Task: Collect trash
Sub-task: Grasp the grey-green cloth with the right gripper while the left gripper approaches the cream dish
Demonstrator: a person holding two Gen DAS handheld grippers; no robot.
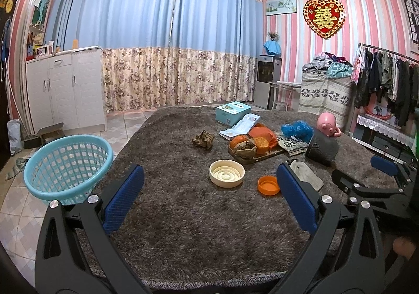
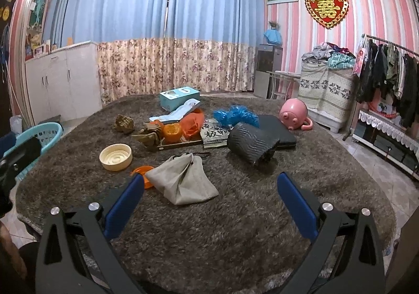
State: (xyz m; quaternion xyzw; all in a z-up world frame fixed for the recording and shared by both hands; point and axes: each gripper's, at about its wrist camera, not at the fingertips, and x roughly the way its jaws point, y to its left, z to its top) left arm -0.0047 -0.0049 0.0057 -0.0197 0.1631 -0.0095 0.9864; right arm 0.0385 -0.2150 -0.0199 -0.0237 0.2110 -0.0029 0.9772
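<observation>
Both my grippers hang over the near edge of the shaggy brown table cover (image 1: 183,215) with fingers spread wide and empty — left gripper (image 1: 209,199), right gripper (image 2: 210,205). The trash lies ahead: a crumpled brown wrapper (image 1: 203,139), blue plastic (image 2: 235,115), orange bag (image 2: 195,121) — the turquoise basket (image 1: 68,163) stands on the floor to my left.
</observation>
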